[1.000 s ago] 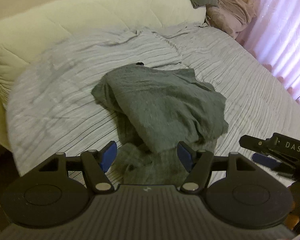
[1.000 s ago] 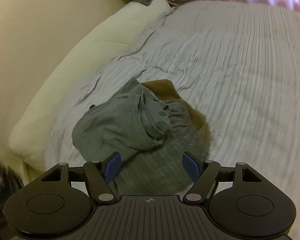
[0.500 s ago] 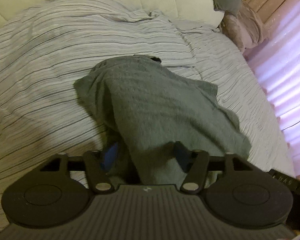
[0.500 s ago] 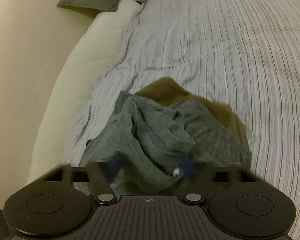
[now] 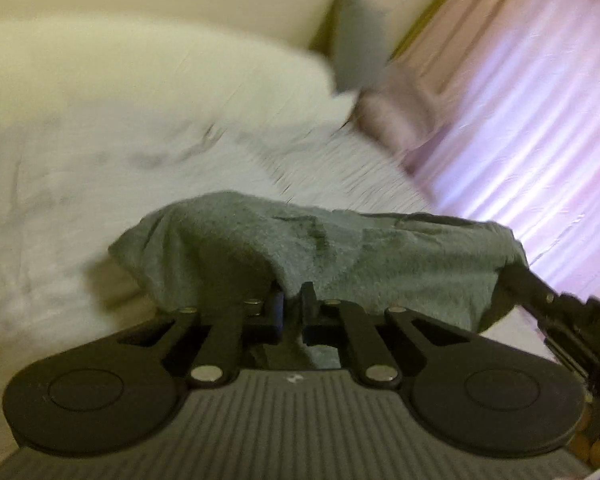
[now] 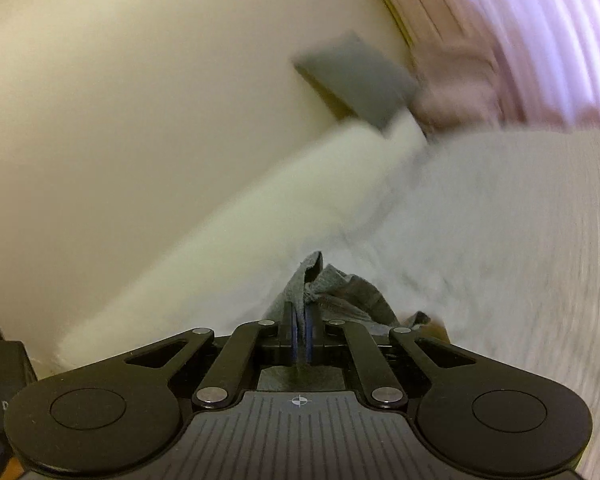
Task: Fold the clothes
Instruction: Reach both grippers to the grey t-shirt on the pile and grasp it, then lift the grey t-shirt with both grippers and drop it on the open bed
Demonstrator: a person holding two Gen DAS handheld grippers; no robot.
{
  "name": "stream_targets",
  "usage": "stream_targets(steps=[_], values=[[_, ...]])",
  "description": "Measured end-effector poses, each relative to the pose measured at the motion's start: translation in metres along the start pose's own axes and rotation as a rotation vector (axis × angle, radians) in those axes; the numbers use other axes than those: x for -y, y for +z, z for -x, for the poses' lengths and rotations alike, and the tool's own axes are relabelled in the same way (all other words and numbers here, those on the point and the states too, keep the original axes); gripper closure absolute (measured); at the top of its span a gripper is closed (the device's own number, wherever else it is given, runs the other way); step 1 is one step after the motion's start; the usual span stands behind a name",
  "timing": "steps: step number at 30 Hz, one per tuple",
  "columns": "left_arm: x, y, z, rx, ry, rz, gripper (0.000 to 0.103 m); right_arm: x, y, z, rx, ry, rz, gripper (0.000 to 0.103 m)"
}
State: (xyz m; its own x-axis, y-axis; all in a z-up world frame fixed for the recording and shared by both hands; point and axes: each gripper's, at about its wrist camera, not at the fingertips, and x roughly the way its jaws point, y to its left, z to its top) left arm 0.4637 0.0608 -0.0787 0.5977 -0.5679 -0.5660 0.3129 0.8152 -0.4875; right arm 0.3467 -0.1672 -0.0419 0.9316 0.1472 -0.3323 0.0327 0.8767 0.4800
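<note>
A grey garment (image 5: 340, 248) hangs lifted above the striped bed sheet (image 5: 100, 200), stretched between my two grippers. My left gripper (image 5: 291, 296) is closing, and its pads pinch the garment's near edge. At the right of the left wrist view, my right gripper (image 5: 518, 276) holds the garment's other end, its tips under the cloth. In the right wrist view, my right gripper (image 6: 300, 320) is shut with a bunch of the grey garment (image 6: 340, 296) standing up between its blue pads. Both views are motion-blurred.
A cream padded headboard (image 5: 140, 72) runs along the bed's far side. A grey pillow (image 5: 356, 48) and a pink bundle (image 5: 396, 120) sit in the far corner beside pink curtains (image 5: 540, 120). A bit of brown cloth (image 6: 438, 326) shows under the garment.
Both grippers went from wide open to closed on the grey garment. They have since risen and tilted up, lifting the garment off the bed.
</note>
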Motion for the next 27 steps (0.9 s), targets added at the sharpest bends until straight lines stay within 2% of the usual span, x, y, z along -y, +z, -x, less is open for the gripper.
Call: stream_targets(steps=[3, 5, 7, 9, 10, 12, 15, 18, 20, 23, 27], values=[[0.043, 0.009, 0.053, 0.111, -0.089, -0.077, 0.098, -0.018, 0.020, 0.048, 0.141, 0.033, 0.044, 0.100], [0.073, 0.007, 0.089, 0.180, -0.150, -0.143, 0.098, -0.029, 0.030, 0.093, 0.266, 0.056, 0.089, 0.100], [0.096, -0.004, 0.106, 0.153, -0.184, -0.167, 0.098, -0.039, 0.036, 0.132, 0.334, 0.000, 0.160, 0.100], [0.119, -0.016, 0.124, 0.125, -0.219, -0.188, 0.098, -0.036, 0.039, 0.163, 0.326, -0.073, 0.135, 0.100], [0.129, -0.026, 0.132, 0.112, -0.240, -0.192, 0.098, -0.030, 0.039, 0.184, 0.325, -0.070, 0.068, 0.100], [0.151, -0.051, 0.156, 0.102, -0.295, -0.222, 0.098, -0.031, 0.034, 0.234, 0.376, -0.051, 0.041, 0.100], [0.184, -0.094, 0.186, 0.041, -0.358, -0.255, 0.098, -0.053, 0.021, 0.314, 0.445, -0.076, 0.182, 0.101], [0.212, -0.144, 0.208, -0.047, -0.361, -0.291, 0.098, -0.061, 0.009, 0.373, 0.415, -0.174, 0.249, 0.100], [0.225, -0.176, 0.226, -0.075, -0.334, -0.317, 0.097, -0.055, -0.002, 0.413, 0.375, -0.225, 0.218, 0.100], [0.231, -0.213, 0.247, -0.128, -0.310, -0.303, 0.097, -0.052, -0.024, 0.472, 0.306, -0.264, 0.213, 0.100], [0.239, -0.251, 0.269, -0.189, -0.294, -0.282, 0.097, -0.049, -0.057, 0.524, 0.230, -0.298, 0.228, 0.100]])
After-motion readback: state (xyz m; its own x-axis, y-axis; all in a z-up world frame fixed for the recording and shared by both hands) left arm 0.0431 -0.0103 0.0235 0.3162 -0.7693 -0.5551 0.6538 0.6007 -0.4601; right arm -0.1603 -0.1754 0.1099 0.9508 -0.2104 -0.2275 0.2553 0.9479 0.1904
